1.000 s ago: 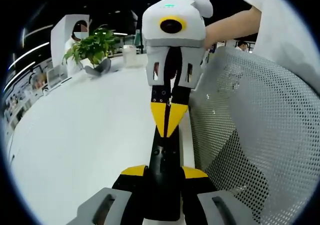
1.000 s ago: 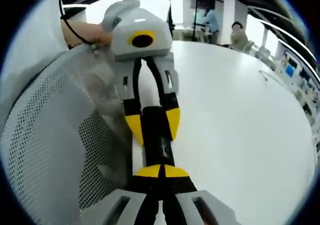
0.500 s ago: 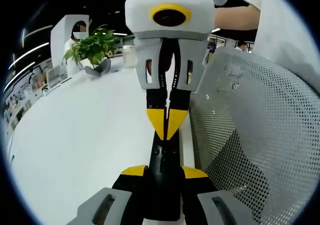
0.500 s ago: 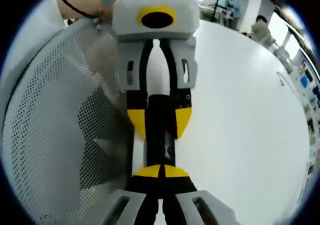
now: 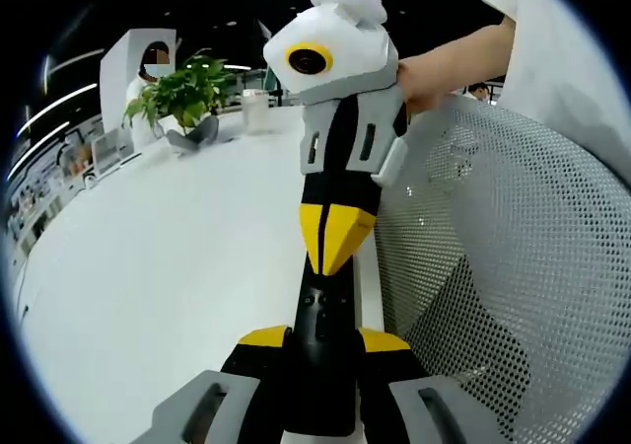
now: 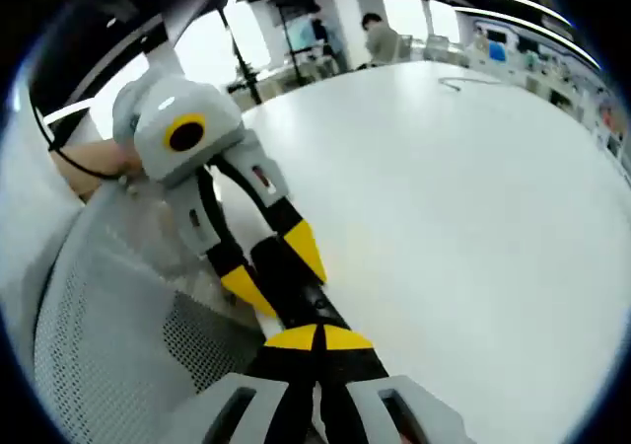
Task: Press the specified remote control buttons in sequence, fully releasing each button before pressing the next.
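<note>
Since a moment ago my right gripper (image 5: 335,257) has rolled aside and drawn back a little, its closed jaws still down on the remote.

Largest first: the white surface (image 5: 158,266) spreads wide, a mesh chair back (image 5: 513,266) beside it. My left gripper (image 6: 279,266) clamps the remote (image 5: 323,335), a slim black bar at the surface's edge. It looks light, rigid and slick, so I'd hold its long sides, clear of the buttons.

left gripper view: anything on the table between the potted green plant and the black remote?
Nothing: bare white tabletop from the potted green plant to the black remote control, held in the left gripper.
</note>
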The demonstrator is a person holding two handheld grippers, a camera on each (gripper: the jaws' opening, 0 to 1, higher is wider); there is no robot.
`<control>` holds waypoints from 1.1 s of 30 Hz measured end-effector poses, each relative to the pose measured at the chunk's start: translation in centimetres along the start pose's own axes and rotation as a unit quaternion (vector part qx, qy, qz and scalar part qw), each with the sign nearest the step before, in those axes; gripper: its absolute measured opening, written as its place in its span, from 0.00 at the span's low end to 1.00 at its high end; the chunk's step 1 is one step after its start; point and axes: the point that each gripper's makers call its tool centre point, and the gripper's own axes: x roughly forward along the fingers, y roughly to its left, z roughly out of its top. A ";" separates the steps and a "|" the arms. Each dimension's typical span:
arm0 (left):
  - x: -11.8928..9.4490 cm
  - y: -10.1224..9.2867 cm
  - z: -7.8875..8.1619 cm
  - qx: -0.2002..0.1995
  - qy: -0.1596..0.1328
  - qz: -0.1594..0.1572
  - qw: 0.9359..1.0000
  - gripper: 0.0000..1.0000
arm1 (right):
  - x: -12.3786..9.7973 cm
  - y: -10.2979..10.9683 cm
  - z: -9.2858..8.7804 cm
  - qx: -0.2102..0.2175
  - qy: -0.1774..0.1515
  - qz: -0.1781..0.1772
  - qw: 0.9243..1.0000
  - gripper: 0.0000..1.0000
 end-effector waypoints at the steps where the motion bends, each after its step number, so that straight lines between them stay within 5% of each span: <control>1: 0.0 0.0 0.0 0.001 0.000 0.000 1.000 0.25 | 0.1 0.2 0.1 0.011 -0.012 0.001 1.000 0.00; 5: 0.0 0.0 0.0 0.001 0.000 0.000 1.000 0.25 | -0.3 -0.8 0.3 -0.036 0.004 -0.035 0.999 0.00; 8: 0.0 0.0 0.0 0.001 0.000 -0.001 1.000 0.25 | -0.2 -0.3 1.2 -0.036 -0.003 -0.021 0.999 0.00; 10: 0.0 0.0 0.0 0.001 0.000 -0.001 1.000 0.25 | 0.0 -0.4 0.9 -0.068 0.024 -0.025 0.997 0.00; 12: 0.0 0.0 0.0 0.001 0.000 -0.001 1.000 0.25 | 0.3 -0.7 -0.3 -0.129 0.079 -0.039 0.988 0.00; 13: 0.0 0.0 0.0 0.000 0.000 -0.001 1.000 0.25 | 0.4 -0.5 0.4 -0.144 0.064 -0.040 0.987 0.00; 20: 0.0 0.0 0.0 0.000 -0.001 -0.001 1.000 0.25 | 0.5 -0.2 0.0 -0.208 0.122 -0.036 0.970 0.00; 23: 0.0 0.0 0.0 0.001 0.000 -0.001 1.000 0.25 | 0.6 -0.3 -0.1 -0.254 0.169 -0.031 0.952 0.00; 28: 0.0 0.1 0.0 0.001 0.000 -0.001 1.000 0.25 | 0.9 -0.5 0.0 -0.254 0.210 -0.025 0.944 0.00; 33: 0.0 0.1 0.1 -0.001 0.000 -0.002 1.000 0.25 | 0.7 -0.6 -0.1 -0.223 0.206 -0.029 0.952 0.00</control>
